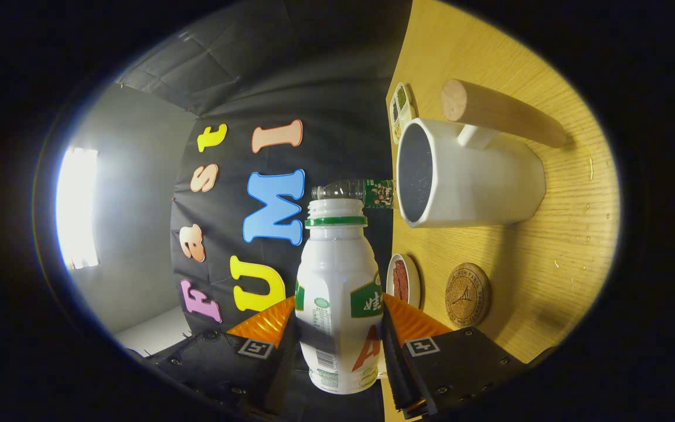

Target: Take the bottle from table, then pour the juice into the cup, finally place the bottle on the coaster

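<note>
My gripper (337,334) is shut on a white juice bottle (337,293) with a green neck ring and no cap; both fingers press on its sides. The view is rolled about a quarter turn, so the bottle lies roughly level with the wooden table (548,246). Its open mouth (335,206) is just short of the rim of a white cup (472,181) with a wooden handle (501,114). The cup's inside looks dark. A round cork coaster (467,295) lies on the table beside the cup, just beyond one finger.
A small white dish (403,280) with something red in it sits near the coaster. A clear plastic bottle (355,190) with a green label stands behind the cup. A small divided tray (401,108) lies farther back. A few droplets (586,223) glisten on the wood.
</note>
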Motion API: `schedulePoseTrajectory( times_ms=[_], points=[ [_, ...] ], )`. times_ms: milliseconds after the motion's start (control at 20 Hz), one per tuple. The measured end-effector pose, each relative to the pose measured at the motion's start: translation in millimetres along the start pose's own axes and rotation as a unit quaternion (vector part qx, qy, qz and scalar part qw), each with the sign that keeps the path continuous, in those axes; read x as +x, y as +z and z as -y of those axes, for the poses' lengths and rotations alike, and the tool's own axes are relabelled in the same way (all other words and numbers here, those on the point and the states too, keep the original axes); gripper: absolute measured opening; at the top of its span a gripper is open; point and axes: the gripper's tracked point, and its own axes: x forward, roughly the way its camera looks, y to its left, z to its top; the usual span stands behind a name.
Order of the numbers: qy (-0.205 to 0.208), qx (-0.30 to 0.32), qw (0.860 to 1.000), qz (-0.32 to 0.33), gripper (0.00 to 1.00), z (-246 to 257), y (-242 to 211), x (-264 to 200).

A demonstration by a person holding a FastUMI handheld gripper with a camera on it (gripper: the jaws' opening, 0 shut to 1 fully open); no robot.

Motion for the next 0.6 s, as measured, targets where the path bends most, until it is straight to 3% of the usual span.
schedulePoseTrajectory(
  times_ms=[600],
  points=[
    [-0.004,0.038,0.999,0.010,0.67,-1.0,-0.8,5.2]
  ],
)
